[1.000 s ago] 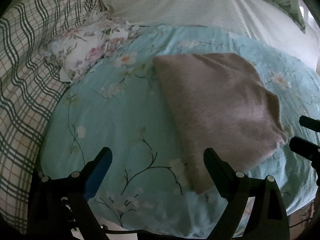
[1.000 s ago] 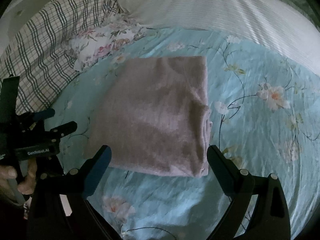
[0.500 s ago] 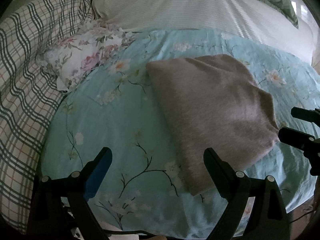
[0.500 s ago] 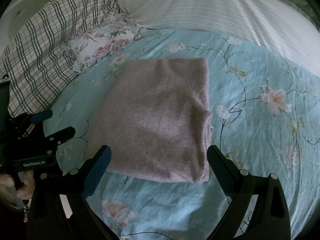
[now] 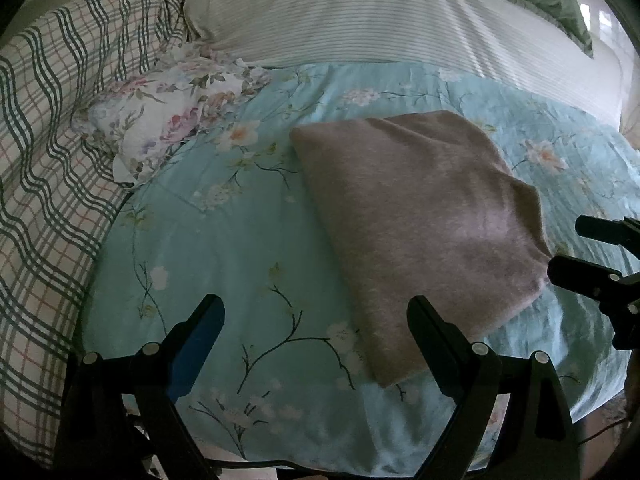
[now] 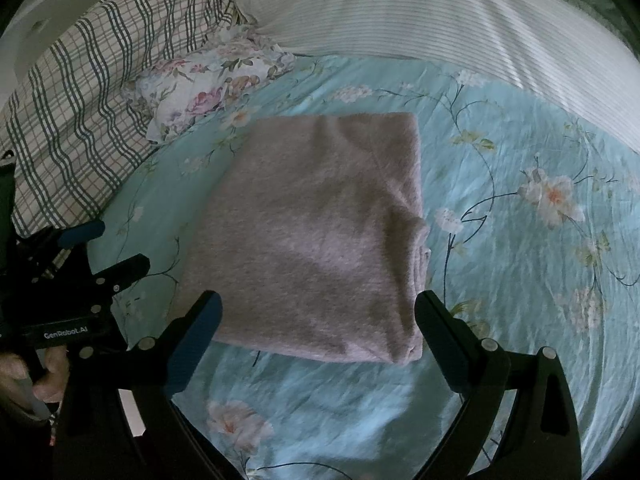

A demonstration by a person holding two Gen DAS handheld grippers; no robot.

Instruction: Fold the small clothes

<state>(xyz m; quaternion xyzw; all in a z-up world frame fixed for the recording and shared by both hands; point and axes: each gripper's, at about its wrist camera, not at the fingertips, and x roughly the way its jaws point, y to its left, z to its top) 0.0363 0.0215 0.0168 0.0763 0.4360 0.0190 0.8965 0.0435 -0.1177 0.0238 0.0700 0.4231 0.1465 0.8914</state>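
A folded grey-pink garment (image 5: 424, 216) lies flat on the light blue floral sheet (image 5: 224, 248); it also shows in the right wrist view (image 6: 316, 240). My left gripper (image 5: 316, 312) is open and empty, near the garment's near left corner. My right gripper (image 6: 318, 308) is open and empty, just in front of the garment's near edge. The right gripper's fingers (image 5: 576, 276) show at the right edge of the left wrist view. The left gripper (image 6: 104, 252) shows at the left of the right wrist view.
A crumpled floral cloth (image 5: 168, 120) lies at the back left of the sheet. A checked blanket (image 5: 48, 152) runs along the left. A white striped pillow (image 5: 380, 16) lies at the back. The bed's front edge is just under the grippers.
Both grippers have drawn back slightly from the garment and stay open. The garment has not moved.
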